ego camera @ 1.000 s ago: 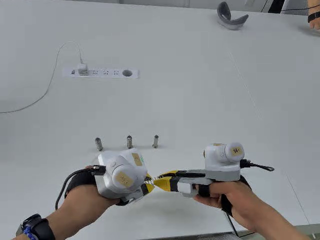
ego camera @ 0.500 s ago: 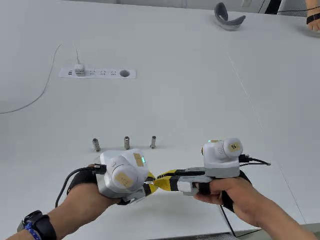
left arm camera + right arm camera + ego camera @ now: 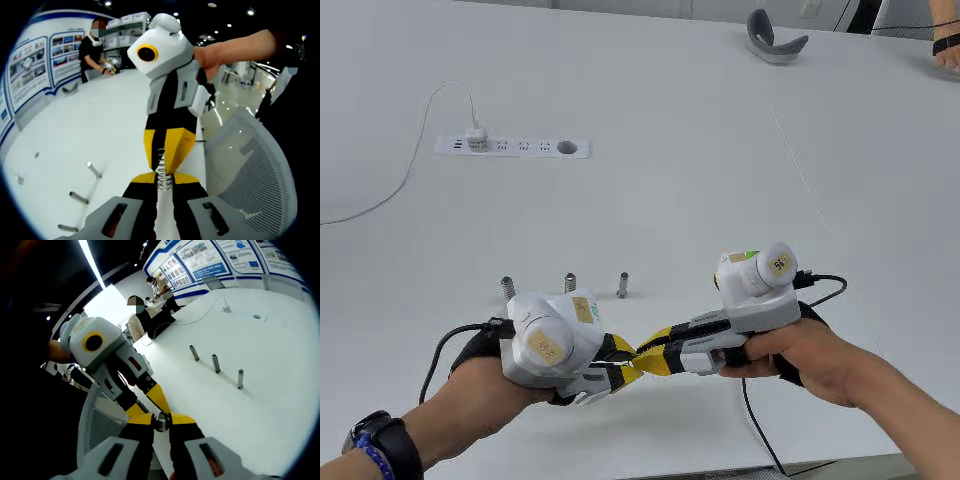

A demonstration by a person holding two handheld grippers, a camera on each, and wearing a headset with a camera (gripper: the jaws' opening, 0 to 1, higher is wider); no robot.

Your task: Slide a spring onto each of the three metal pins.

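Row of three short metal pins (image 3: 570,283) on the white table (image 3: 720,180), rightmost one looks bare. Nearer, the left white-and-yellow gripper (image 3: 618,368) is clamped on a small silver coil spring (image 3: 162,172) mid-air, and the right white-and-yellow gripper (image 3: 648,360) pinches its other end.

the right gripper (image 3: 160,426) and left gripper (image 3: 148,407) meet tip to tip, both gripping one spring (image 3: 161,421); three pins (image 3: 215,363) stand on the tabletop (image 3: 272,375).

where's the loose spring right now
Head view, low centre: the spring is pinched between the left tongs and right tongs, nearer than the pins.
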